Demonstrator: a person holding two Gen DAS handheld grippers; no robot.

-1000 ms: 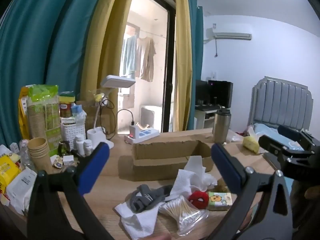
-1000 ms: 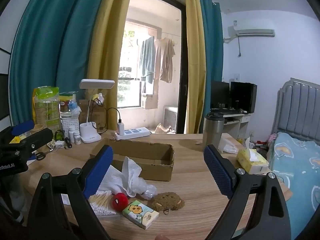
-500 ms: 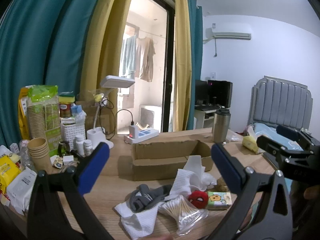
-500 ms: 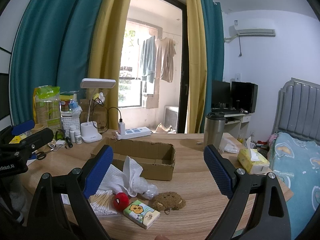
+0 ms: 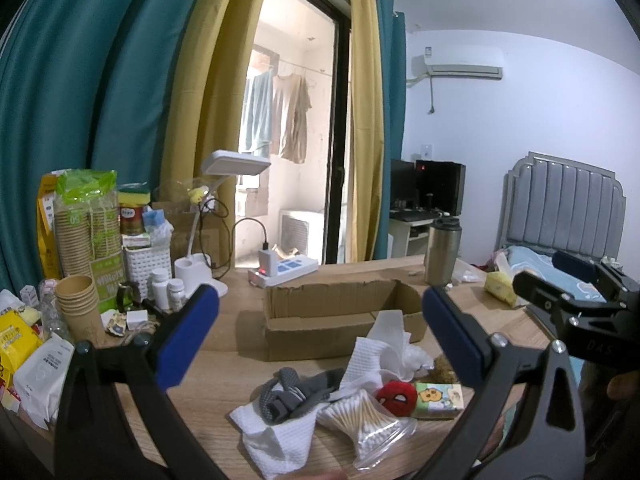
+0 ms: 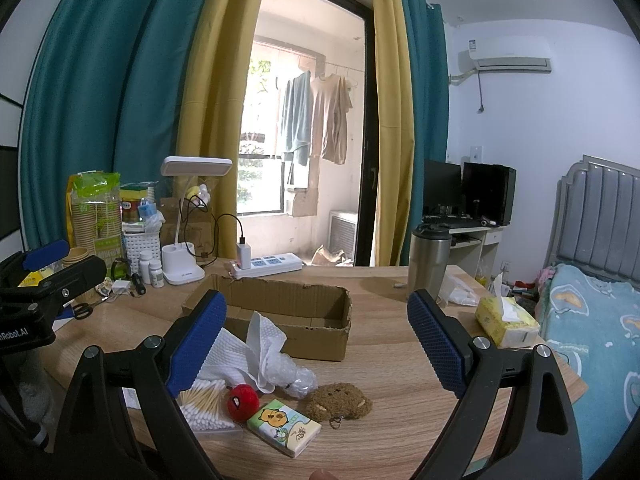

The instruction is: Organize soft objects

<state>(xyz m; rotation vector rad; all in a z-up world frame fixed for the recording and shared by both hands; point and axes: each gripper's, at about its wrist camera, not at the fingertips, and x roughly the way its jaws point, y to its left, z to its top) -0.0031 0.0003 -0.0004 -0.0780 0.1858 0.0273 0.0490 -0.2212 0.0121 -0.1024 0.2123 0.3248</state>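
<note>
Both grippers hang above the near edge of the wooden table (image 6: 384, 364), the left gripper (image 5: 320, 336) and right gripper (image 6: 316, 340) each with fingers spread wide and holding nothing. The soft things lie heaped at lower centre of both frames: white tissue (image 6: 248, 344), red plush ball (image 6: 243, 398), brown plush bear (image 6: 340, 400) and grey cloth (image 5: 292, 394), just before the open cardboard box (image 6: 288, 312). Bare wood lies right of the bear, as far as the tissue pack (image 6: 506, 322) at the table's right edge
</note>
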